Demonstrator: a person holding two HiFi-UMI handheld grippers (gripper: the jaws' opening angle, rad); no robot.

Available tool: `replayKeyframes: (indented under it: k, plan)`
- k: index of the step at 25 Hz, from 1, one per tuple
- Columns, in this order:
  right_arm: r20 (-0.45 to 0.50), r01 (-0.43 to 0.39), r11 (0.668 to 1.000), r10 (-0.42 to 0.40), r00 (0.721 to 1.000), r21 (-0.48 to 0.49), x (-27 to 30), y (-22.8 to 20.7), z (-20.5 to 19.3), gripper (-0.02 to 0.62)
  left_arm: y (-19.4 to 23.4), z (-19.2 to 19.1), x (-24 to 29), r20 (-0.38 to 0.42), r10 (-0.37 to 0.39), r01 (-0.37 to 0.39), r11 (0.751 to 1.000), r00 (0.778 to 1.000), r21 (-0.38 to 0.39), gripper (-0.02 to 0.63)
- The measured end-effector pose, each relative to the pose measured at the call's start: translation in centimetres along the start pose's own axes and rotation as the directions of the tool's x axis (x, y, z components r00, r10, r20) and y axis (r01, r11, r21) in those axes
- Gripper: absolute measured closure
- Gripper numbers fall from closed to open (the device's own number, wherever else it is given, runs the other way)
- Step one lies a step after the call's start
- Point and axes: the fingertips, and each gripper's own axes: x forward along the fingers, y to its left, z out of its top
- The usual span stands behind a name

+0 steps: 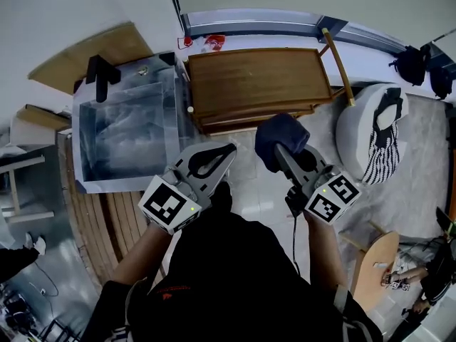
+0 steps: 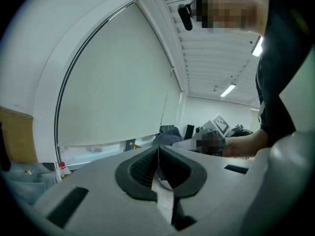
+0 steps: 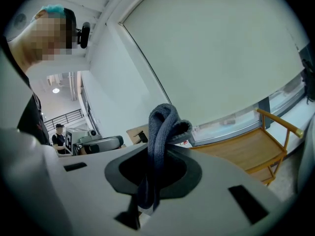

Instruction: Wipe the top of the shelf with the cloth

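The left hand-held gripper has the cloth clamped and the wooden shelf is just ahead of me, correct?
No. The cloth is clamped in the right hand-held gripper, not the left; the right gripper view shows it bunched between those jaws. The left hand-held gripper is shut on nothing. The wooden shelf is indeed just ahead.

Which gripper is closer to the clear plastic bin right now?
Left. The left gripper is just beside the bin, off its near corner; the right gripper, holding the cloth, sits farther off, before the shelf.
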Motion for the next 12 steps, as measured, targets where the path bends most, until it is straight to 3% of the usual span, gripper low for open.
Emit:
replayKeyframes:
  k: [4, 12]
  plan:
    - [-0.017, -0.001, 1.0, 0.001, 1.0, 0.013, 3.5, -1.4, 0.9, 0.548, 3.4, 0.2, 0.4, -0.004, 0.013, -0.014, 0.998, 1.0, -0.053, 0.581]
    - [-0.053, -0.001, 1.0, 0.001, 0.999, 0.009, 8.0, -3.0, 1.9, 0.546, 8.8, 0.3, 0.7, 0.0, 0.051, -0.051, 0.995, 0.999, -0.081, 0.581]
